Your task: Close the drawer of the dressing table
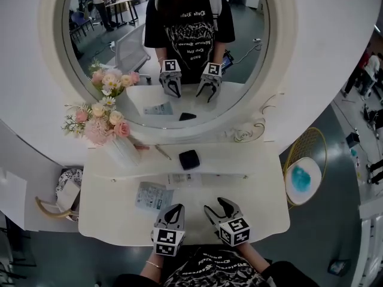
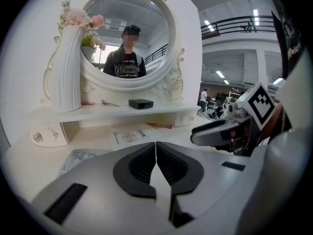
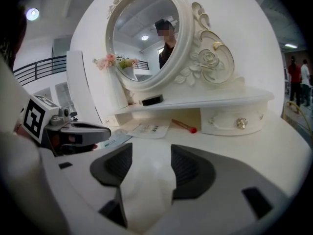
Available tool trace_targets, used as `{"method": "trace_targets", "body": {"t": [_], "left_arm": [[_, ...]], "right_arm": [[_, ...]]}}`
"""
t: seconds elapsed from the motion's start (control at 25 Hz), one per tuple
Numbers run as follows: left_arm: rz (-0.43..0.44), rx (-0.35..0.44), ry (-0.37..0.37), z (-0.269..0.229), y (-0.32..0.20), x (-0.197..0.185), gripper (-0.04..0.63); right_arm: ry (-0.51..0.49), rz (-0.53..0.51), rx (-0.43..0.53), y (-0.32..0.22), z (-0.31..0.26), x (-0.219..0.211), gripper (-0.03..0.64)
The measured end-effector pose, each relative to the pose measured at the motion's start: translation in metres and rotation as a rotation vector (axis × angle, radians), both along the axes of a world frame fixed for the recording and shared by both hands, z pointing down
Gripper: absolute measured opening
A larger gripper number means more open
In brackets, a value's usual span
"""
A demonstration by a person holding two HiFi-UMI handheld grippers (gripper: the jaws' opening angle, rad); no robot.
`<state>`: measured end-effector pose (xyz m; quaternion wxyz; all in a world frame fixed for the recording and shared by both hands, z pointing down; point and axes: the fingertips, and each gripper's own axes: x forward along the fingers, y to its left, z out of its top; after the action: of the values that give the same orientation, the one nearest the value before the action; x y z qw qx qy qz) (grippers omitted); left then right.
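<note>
The white dressing table [image 1: 263,214] carries a raised shelf with a small drawer at each end. The right drawer [image 3: 234,122] has a crystal knob [image 3: 242,123], and its front looks flush under the shelf. The left drawer [image 2: 43,135] shows in the left gripper view. My right gripper [image 3: 151,156] hovers over the tabletop in front of that right drawer, open, with nothing between its fingers. In the head view it is near the table's front edge [image 1: 217,207]. My left gripper [image 2: 156,148] is shut and empty, beside it on the left [image 1: 174,210].
A white vase of flowers [image 1: 122,148], a black box [image 1: 189,159] and a round mirror [image 1: 164,46] stand on or above the shelf. Paper leaflets [image 1: 153,196] and a red pen [image 3: 185,126] lie on the tabletop. A round side table [image 1: 303,180] stands to the right, a basket [image 1: 63,193] to the left.
</note>
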<state>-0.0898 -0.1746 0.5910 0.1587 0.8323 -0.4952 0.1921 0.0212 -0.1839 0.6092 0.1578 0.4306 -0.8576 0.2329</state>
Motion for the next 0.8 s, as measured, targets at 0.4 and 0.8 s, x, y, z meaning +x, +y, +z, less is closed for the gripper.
{"method": "trace_targets", "body": {"t": [0.4,0.8], "left_arm": [[0.051,-0.017,0.01,0.006,0.011,0.011,0.017],[0.083,-0.021,-0.004,0.01,0.016,0.013,0.017]], "right_arm": [[0.0,-0.041,0.03,0.011,-0.004,-0.025,0.179],[0.039,-0.023,0.06,0.007,-0.007,-0.031,0.031]]}}
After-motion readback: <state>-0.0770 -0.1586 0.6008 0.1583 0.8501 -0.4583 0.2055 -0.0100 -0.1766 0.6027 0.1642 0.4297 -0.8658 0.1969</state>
